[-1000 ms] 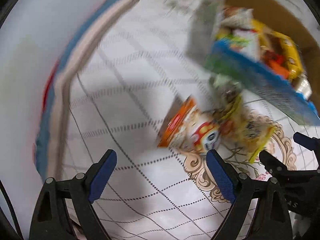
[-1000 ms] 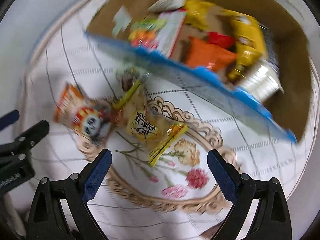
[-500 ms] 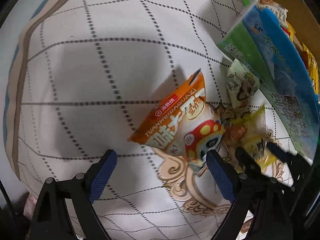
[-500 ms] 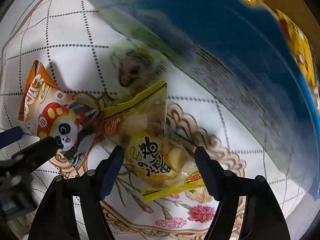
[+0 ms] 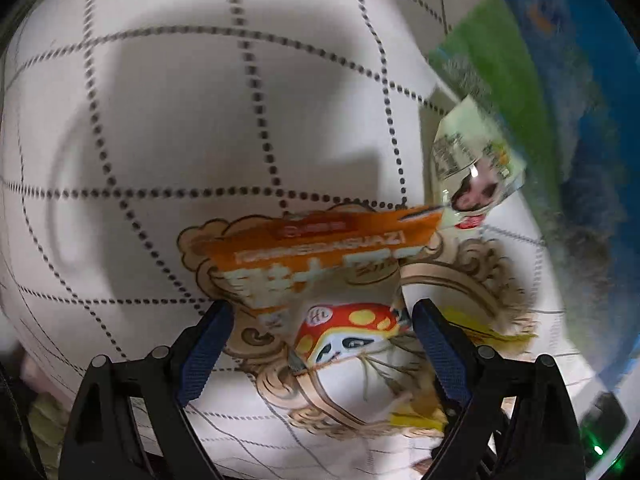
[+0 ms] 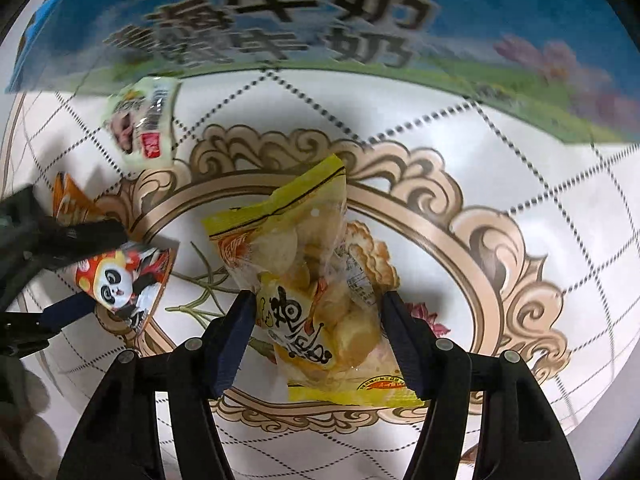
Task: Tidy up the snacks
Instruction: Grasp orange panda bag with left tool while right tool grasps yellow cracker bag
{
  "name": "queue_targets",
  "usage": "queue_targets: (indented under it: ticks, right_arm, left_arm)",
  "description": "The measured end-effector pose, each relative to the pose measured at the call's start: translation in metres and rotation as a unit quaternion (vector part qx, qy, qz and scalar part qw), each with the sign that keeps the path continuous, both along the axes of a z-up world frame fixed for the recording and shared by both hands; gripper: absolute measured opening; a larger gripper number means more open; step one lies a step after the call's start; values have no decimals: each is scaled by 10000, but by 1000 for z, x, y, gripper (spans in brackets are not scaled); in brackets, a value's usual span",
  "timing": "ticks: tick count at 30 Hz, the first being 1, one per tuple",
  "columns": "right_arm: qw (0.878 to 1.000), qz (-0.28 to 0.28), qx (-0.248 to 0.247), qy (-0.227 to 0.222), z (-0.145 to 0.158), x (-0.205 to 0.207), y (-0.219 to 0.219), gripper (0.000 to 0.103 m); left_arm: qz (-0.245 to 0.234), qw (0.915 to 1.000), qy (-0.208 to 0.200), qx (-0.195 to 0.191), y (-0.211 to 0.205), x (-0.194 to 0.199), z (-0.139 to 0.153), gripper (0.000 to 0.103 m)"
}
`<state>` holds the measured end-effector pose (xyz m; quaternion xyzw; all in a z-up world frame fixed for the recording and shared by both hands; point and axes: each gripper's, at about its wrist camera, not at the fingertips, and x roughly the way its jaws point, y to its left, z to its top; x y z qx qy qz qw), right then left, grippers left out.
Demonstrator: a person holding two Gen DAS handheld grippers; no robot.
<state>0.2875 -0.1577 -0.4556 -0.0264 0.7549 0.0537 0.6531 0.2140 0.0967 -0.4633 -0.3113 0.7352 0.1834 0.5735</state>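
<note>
An orange packet with a panda print (image 5: 320, 256) lies on the tablecloth, its lower end between the jaws of my left gripper (image 5: 320, 320), which is open and points down at it. The same packet (image 6: 120, 280) shows at the left of the right wrist view, with the left gripper (image 6: 76, 276) straddling it. My right gripper (image 6: 318, 312) points straight down over a yellow pack of round snacks (image 6: 296, 240). Its jaws are closing with the pack between them, pads close at its sides. A small pale green pack (image 6: 144, 128) lies behind them.
A blue and green carton (image 6: 320, 12) with large black lettering stands along the far side, close behind the snacks. The white checked tablecloth (image 6: 560, 200) has a tan ornamental ring in its middle. The carton's side (image 5: 580, 160) fills the right of the left wrist view.
Both grippers have dropped toward the cloth and rolled. The orange packet now sits between the left jaws. The right jaws have narrowed around the yellow pack.
</note>
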Motion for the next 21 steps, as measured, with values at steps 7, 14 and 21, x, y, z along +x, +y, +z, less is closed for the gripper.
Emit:
queue_targets:
  ticks: [7, 14, 21]
  right_arm:
    - [9998, -177, -59, 106, 1, -26, -33, 67]
    - [9991, -214, 56, 353, -5, -64, -47, 67]
    - [9931, -847, 505, 632, -31, -89, -65, 79]
  left_arm:
    - [-900, 9947, -204, 447, -25, 6, 4, 73]
    - [-2677, 9593, -231, 863, -71, -30, 14, 67]
    - [-2553, 9632, -327, 780, -65, -34, 15, 68]
